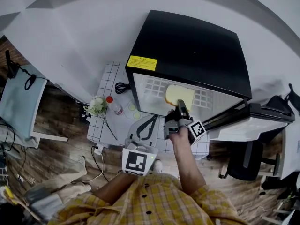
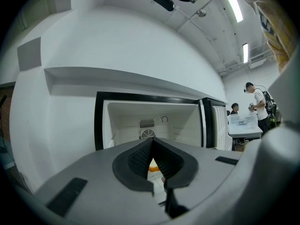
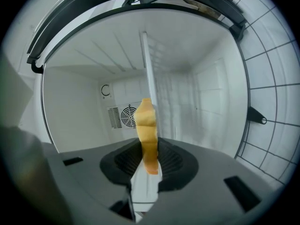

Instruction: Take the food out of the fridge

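One bread slice clamped edge-on between right hand-held gripper jaws.

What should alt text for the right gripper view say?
The right tool pinches a yellow slice of bread, seen edge-on, inside the white fridge. A round fan vent sits on the back wall behind it.

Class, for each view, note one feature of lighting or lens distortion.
Head view: the fisheye curves the walls round the fridge, whose white interior is bright against its black top. Left gripper view: ceiling strip light glares; corners are black. Right gripper view: even, soft light; bread slice sharp.
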`<state>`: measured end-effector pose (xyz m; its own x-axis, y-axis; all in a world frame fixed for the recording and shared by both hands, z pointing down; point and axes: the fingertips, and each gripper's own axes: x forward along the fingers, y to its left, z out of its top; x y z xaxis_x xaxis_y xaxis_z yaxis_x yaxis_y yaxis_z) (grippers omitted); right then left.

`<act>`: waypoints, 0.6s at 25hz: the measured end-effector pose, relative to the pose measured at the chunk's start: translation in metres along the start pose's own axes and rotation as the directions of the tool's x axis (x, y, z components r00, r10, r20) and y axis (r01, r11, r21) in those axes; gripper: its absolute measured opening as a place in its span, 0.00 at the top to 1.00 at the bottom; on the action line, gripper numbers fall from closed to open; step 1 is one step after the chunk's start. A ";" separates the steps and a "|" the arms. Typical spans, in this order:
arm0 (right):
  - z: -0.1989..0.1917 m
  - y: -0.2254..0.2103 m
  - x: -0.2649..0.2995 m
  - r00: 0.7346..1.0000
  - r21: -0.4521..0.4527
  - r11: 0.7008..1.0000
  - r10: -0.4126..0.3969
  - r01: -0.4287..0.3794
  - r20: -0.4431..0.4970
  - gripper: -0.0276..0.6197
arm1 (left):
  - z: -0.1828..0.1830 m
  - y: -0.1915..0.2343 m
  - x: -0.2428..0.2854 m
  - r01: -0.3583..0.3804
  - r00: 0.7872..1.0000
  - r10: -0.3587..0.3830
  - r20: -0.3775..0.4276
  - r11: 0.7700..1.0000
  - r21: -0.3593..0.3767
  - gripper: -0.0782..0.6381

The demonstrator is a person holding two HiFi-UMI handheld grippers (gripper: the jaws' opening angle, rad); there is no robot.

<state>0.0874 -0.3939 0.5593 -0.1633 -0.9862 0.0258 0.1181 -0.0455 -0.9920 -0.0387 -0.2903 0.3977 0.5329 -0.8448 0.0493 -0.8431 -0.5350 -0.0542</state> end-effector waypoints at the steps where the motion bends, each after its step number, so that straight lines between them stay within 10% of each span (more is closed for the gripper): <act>1: 0.000 0.001 0.000 1.000 0.002 1.000 0.003 -0.003 0.000 0.81 | 0.000 0.000 0.000 -0.002 1.000 0.002 0.002 1.000 -0.010 0.88; 15: -0.007 0.014 -0.019 0.999 -0.004 1.000 0.022 -0.022 -0.026 0.82 | 0.003 -0.008 -0.006 -0.004 1.000 0.005 0.015 1.000 -0.027 0.88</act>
<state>0.0852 -0.3744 0.5440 -0.1861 -0.9825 0.0009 0.1180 -0.0232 -0.9927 -0.0345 -0.2811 0.3944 0.5300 -0.8473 0.0342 -0.8470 -0.5309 -0.0275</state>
